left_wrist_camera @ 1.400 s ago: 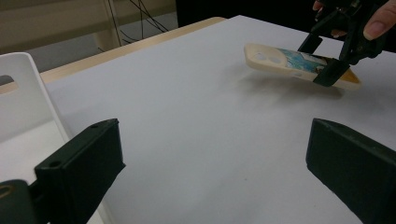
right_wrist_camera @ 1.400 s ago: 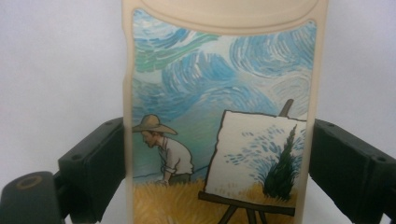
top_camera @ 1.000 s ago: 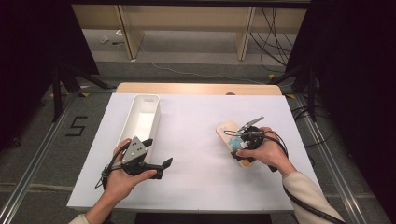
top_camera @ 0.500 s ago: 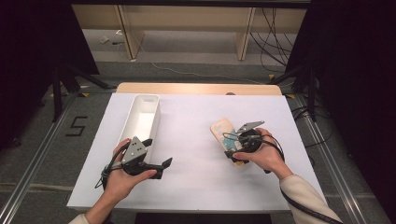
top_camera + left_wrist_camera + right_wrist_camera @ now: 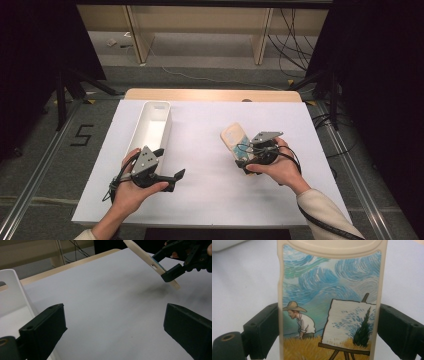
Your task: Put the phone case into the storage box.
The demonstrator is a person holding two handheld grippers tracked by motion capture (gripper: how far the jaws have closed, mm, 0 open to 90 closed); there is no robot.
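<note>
High view puts the white bin (image 5: 150, 127) at the worktop's (image 5: 210, 200) left, your left hand-held gripper (image 5: 167, 172) resting just beside it with jaws wide and empty, and your right hand-held gripper (image 5: 248, 156) clamping the painted phone case (image 5: 235, 137), tilted up above the worktop, nothing between them.

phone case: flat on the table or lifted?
Lifted and tilted. In the left gripper view the case hangs above the table, shadow below it, clamped across its width by the right tool.
</note>
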